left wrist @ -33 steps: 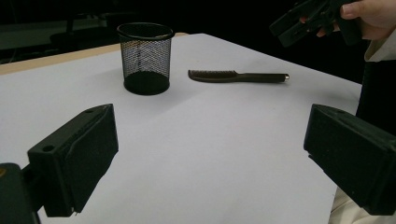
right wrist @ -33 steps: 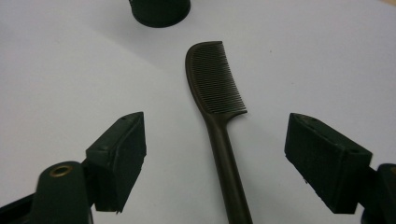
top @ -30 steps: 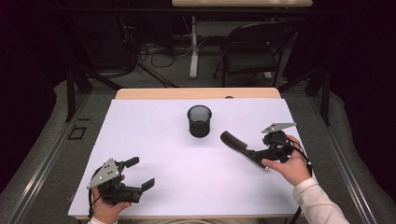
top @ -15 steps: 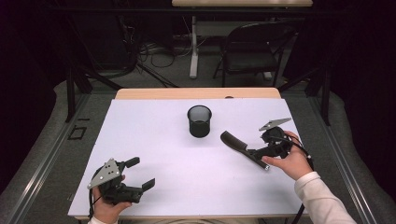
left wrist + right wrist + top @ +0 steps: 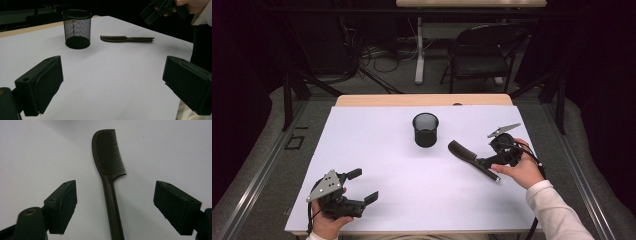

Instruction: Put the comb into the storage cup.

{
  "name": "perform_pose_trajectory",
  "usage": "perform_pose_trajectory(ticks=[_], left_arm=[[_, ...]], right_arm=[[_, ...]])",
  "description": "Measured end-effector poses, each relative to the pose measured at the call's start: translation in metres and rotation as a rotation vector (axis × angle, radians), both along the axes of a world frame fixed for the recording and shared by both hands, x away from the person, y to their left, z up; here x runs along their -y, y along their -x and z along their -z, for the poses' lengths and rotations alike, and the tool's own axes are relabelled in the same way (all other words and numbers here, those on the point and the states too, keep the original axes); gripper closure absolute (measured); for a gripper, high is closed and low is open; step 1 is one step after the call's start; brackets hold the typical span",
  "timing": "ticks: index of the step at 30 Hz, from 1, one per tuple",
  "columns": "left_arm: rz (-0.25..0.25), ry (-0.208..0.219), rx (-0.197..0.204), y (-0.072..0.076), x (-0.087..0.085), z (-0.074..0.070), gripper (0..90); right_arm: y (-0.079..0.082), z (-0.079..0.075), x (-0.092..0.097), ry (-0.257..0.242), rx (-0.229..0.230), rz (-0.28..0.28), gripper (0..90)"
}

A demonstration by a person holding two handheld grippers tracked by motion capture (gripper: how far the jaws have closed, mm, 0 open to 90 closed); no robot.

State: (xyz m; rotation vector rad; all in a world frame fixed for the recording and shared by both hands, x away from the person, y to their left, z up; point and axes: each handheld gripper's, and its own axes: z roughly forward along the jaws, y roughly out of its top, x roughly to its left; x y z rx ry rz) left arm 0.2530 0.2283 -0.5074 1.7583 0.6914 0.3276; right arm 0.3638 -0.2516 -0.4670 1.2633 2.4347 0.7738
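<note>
My right gripper (image 5: 115, 202) holds its jaws spread over the comb (image 5: 108, 167); the left gripper (image 5: 110, 85) is spread too. If I close off-centre, the thin handle may slide away on the bench (image 5: 377, 145).

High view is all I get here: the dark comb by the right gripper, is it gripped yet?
Observer: No. In the right gripper view the comb lies flat on the white table, handle between the open jaws, pads clear of it.
Operator: Which way do its teeth face?
Observer: Toward that view's right, spine curving left.
Operator: Anything in the mesh cup?
Observer: The left gripper view shows the mesh cup upright; nothing sticks out above its rim.
</note>
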Motion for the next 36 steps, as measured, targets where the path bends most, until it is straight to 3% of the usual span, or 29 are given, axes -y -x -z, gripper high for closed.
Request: perform_pose_trajectory(ticks=[17, 20, 28, 36], left_arm=[[0.004, -0.004, -0.003, 0.0, 0.001, 0.0, 3.2], [0.001, -0.004, -0.004, 0.0, 0.001, 0.001, 3.2], [0.006, -0.007, -0.005, 0.0, 0.001, 0.001, 3.2], [0.005, -0.008, -0.009, 0.0, 0.001, 0.001, 3.2]], right_arm=[[-0.014, 0.008, -0.006, 0.082, -0.037, -0.038, 21.6], [-0.017, 0.008, -0.007, 0.108, -0.048, -0.051, 26.8], [-0.023, 0.009, -0.011, 0.136, -0.072, -0.049, 30.4], [-0.027, 0.011, -0.011, 0.153, -0.062, -0.05, 33.4]])
